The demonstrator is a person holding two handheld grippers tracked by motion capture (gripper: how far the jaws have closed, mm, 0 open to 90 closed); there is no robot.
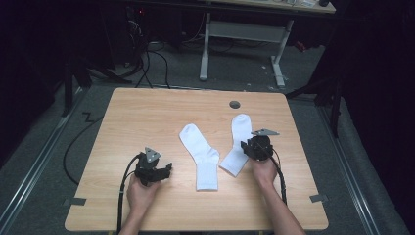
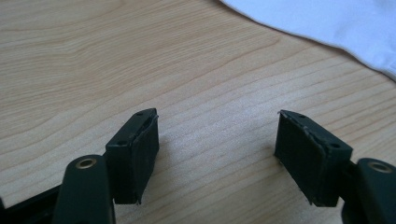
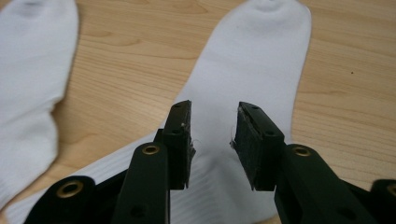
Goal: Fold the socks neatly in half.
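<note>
Dark floor with trailing cables and the white legs of another desk lie beyond a pale wooden table [image 1: 147, 107], which has a small round grommet [image 1: 235, 104] near its far edge.

At the near left, the left gripper [image 1: 164, 171] rests just above the bare wood in the person's left hand [image 1: 142, 192]; its jaws stand wide apart with nothing between them, and an edge of white cloth shows a little beyond them in the left gripper view.

Near the middle lies the left sock [image 1: 200, 156], flat, toe toward the far side and cuff toward the near edge.

Just right of it, their near ends close together, lies the right sock [image 1: 237, 142], also flat. The right gripper [image 1: 246, 147] hangs over its middle, jaws partly open on either side of the white fabric [image 3: 252, 60] and not pinching it.
</note>
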